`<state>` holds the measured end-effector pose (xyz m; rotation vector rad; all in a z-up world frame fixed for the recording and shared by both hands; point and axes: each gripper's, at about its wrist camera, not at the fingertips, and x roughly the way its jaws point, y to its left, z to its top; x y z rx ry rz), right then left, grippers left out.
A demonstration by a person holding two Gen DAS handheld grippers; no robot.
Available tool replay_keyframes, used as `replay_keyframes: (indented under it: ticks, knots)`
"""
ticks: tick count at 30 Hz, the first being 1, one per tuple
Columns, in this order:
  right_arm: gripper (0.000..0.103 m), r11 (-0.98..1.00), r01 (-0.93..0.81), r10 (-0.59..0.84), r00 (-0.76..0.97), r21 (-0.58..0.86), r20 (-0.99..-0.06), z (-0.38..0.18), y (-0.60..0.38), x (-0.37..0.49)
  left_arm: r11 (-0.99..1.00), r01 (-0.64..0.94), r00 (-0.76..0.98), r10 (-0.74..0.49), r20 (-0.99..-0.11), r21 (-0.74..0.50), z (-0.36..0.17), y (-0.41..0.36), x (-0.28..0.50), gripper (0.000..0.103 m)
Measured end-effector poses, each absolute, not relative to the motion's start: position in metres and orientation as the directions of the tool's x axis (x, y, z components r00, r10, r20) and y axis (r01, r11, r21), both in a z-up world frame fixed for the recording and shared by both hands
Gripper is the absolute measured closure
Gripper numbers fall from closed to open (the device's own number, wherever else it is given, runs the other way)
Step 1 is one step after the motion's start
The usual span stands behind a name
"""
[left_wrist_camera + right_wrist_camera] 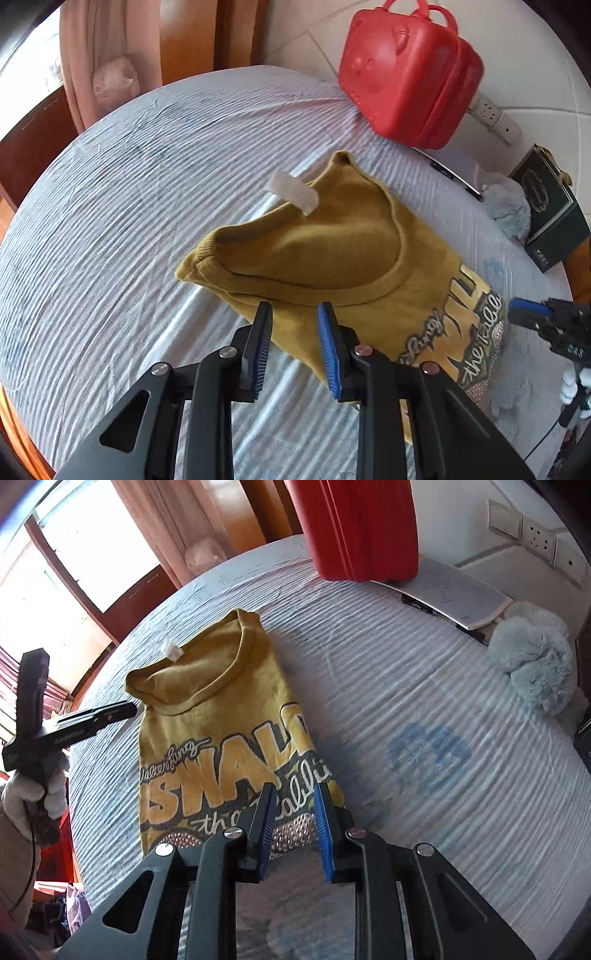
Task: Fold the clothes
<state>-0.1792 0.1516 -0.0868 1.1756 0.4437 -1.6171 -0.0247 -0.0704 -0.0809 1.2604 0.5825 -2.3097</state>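
A mustard-yellow T-shirt [218,716] lies printed side up on the ribbed grey-white bedsheet [406,686], already narrowed into a long strip, its collar at the far end with a white neck label [172,650] showing.

The left tongs [293,314] stand apart with nothing between them, poised over the shirt's left edge just below the collar. The right tongs [293,794] are likewise parted and empty, above the printed lettering near the shirt's right edge.

The likeliest trouble, in my judgement, is a shallow pinch: the blue pads could catch only the top layer, so the folded strip would open when lifted. They could also snag the sheet's ridges along with the cloth.

There is open sheet to the right of the shirt and on the far left. The far right is crowded: a red plastic case [408,74], a notebook [454,590] with a pen, and a grey fluffy toy [535,664]. A wide swing that way could knock them.
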Motion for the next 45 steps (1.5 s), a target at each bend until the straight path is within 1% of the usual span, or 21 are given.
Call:
replay_keyframes:
  ticks: [5, 8, 9, 10, 13, 17, 20, 22, 24, 26, 27, 30, 33, 35, 36, 37, 38, 39, 41, 44, 45]
  knots:
    - [0.083, -0.491, 0.839, -0.448, -0.014, 0.233, -0.894, -0.122, 0.137, -0.188, -0.837, 0.538, -0.454, -0.183, -0.872, -0.104, -0.083, -0.050, -0.027, 0.074]
    - [0.082, -0.517, 0.818, -0.485, -0.036, 0.253, -0.874, -0.109, 0.149, -0.181, -0.844, 0.530, -0.434, -0.190, -0.880, -0.079, -0.085, -0.051, -0.022, 0.074]
    - [0.081, -0.515, 0.814, -0.505, -0.036, 0.268, -0.862, -0.102, 0.156, -0.175, -0.847, 0.528, -0.428, -0.196, -0.882, -0.067, -0.086, -0.055, -0.020, 0.071]
    - [0.080, -0.515, 0.810, -0.523, -0.035, 0.282, -0.852, -0.095, 0.161, -0.169, -0.849, 0.526, -0.420, -0.202, -0.885, -0.055, -0.087, -0.060, -0.019, 0.065]
    - [0.080, -0.538, 0.785, -0.527, -0.027, 0.309, -0.849, -0.097, 0.162, -0.143, -0.862, 0.505, -0.422, -0.215, -0.881, -0.032, -0.085, -0.086, -0.021, 0.062]
    - [0.080, -0.567, 0.749, -0.534, -0.017, 0.343, -0.846, -0.100, 0.164, -0.110, -0.915, 0.400, -0.449, -0.152, -0.880, -0.046, -0.090, -0.118, -0.038, 0.062]
    - [0.079, -0.589, 0.720, -0.537, -0.011, 0.366, -0.844, -0.102, 0.165, -0.084, -0.951, 0.309, -0.396, -0.144, -0.907, 0.016, -0.105, -0.132, -0.051, 0.062]
    - [0.079, -0.637, 0.690, -0.503, -0.033, 0.344, -0.864, -0.109, 0.157, -0.074, -0.962, 0.273, -0.363, -0.084, -0.928, -0.020, -0.114, -0.146, -0.052, 0.060]
    - [0.079, -0.682, 0.658, -0.467, -0.054, 0.321, -0.882, -0.117, 0.150, -0.064, -0.973, 0.227, -0.342, -0.036, -0.939, -0.046, -0.111, -0.154, -0.053, 0.062]
    - [0.081, -0.725, 0.621, -0.432, -0.073, 0.298, -0.899, -0.123, 0.144, -0.054, -0.983, 0.162, -0.381, 0.015, -0.924, -0.082, -0.091, -0.153, -0.057, 0.063]
    - [0.081, -0.747, 0.588, -0.433, -0.078, 0.309, -0.898, -0.121, 0.146, -0.055, -0.987, 0.129, -0.410, 0.038, -0.911, -0.099, -0.079, -0.152, -0.062, 0.062]
    - [0.080, -0.788, 0.537, -0.433, -0.138, 0.301, -0.891, -0.110, 0.153, -0.058, -0.991, 0.075, -0.478, 0.061, -0.876, -0.110, -0.060, -0.149, -0.091, 0.057]
    - [0.080, -0.831, 0.478, -0.423, -0.210, 0.284, -0.882, -0.098, 0.159, -0.067, -0.990, 0.072, -0.474, 0.072, -0.878, -0.120, -0.071, -0.149, -0.132, 0.057]
    - [0.078, -0.848, 0.451, -0.416, -0.244, 0.277, -0.876, -0.095, 0.159, -0.075, -0.992, 0.079, -0.466, 0.053, -0.883, -0.101, -0.083, -0.149, -0.153, 0.057]
    - [0.077, -0.858, 0.437, -0.406, -0.257, 0.269, -0.877, -0.095, 0.159, -0.079, -0.992, 0.081, -0.455, 0.050, -0.889, -0.097, -0.090, -0.150, -0.161, 0.058]
    - [0.075, -0.866, 0.423, -0.398, -0.263, 0.266, -0.879, -0.096, 0.158, -0.082, -0.992, 0.083, -0.438, 0.046, -0.898, -0.092, -0.097, -0.150, -0.167, 0.072]
    - [0.075, -0.870, 0.409, -0.400, -0.264, 0.273, -0.878, -0.098, 0.157, -0.084, -0.993, 0.084, -0.421, 0.040, -0.906, -0.083, -0.103, -0.150, -0.173, 0.082]
    - [0.075, -0.870, 0.401, -0.408, -0.259, 0.287, -0.876, -0.101, 0.156, -0.085, -0.995, 0.080, -0.405, 0.029, -0.914, -0.067, -0.109, -0.149, -0.178, 0.090]
    - [0.075, -0.868, 0.400, -0.409, -0.238, 0.295, -0.881, -0.107, 0.152, -0.087, -0.997, 0.070, -0.394, 0.006, -0.919, -0.036, -0.118, -0.148, -0.182, 0.090]
    - [0.076, -0.880, 0.396, -0.363, -0.208, 0.261, -0.908, -0.121, 0.145, -0.088, -0.998, 0.061, -0.417, -0.033, -0.908, 0.008, -0.118, -0.151, -0.181, 0.083]
    - [0.078, -0.890, 0.390, -0.335, -0.201, 0.238, -0.921, -0.128, 0.146, -0.089, -0.998, 0.061, -0.422, -0.048, -0.905, 0.025, -0.118, -0.153, -0.181, 0.070]
